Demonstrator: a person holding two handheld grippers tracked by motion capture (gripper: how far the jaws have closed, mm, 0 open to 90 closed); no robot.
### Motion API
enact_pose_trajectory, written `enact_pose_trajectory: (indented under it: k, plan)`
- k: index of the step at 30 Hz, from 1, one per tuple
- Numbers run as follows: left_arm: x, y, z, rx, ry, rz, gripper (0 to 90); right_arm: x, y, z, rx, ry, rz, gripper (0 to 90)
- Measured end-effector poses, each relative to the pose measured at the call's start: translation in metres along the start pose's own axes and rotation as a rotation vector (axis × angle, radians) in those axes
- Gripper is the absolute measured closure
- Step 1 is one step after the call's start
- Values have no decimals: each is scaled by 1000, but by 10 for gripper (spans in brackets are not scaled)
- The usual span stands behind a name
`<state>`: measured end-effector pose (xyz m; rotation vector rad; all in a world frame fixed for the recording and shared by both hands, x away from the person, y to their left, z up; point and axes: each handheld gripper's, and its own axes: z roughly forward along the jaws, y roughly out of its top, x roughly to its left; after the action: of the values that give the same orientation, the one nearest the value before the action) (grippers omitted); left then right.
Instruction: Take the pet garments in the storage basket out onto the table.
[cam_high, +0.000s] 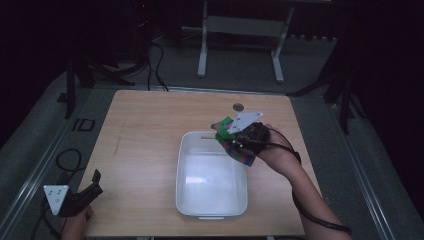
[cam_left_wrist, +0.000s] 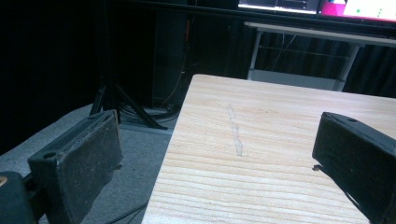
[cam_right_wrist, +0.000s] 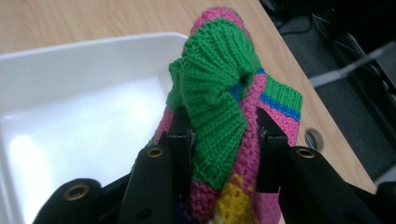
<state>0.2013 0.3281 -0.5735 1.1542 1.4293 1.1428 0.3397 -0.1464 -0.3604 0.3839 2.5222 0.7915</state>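
Note:
My right gripper (cam_high: 239, 141) is shut on a knitted sock (cam_high: 227, 131) with green cuff and pink, blue and yellow stripes. It hangs over the far right corner of the white bin (cam_high: 186, 200). In the right gripper view the sock (cam_right_wrist: 219, 112) bulges up between the two black jaws, with the bin (cam_right_wrist: 56, 93) below and left of it. My left gripper (cam_high: 90, 191) rests at the table's near left corner. Its jaws stand wide apart over the table edge with nothing between them, as the left gripper view (cam_left_wrist: 219, 158) shows.
The wooden table (cam_high: 140, 130) carries the bin at centre right. A round cable hole (cam_high: 238, 106) sits near the far edge. Beyond the table stand a white frame's legs (cam_high: 202, 55) and floor cables (cam_high: 157, 65). A faint scratch (cam_left_wrist: 235, 133) marks the tabletop on the left.

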Motion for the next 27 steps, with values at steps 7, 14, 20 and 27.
enact_pose_trajectory:
  k: [7,14,20,27]
  plan:
    - [0,0,0,-3,3,5,18,-20,-31,-12,16,-59,67,659]
    - [0,0,0,-3,4,2,18,-39,-65,-25,48,-99,132,659]
    - [-1,0,0,-1,5,5,18,-49,-88,-37,54,-129,180,658]
    - [0,0,0,-3,4,2,18,-57,-99,-37,57,-145,210,658]
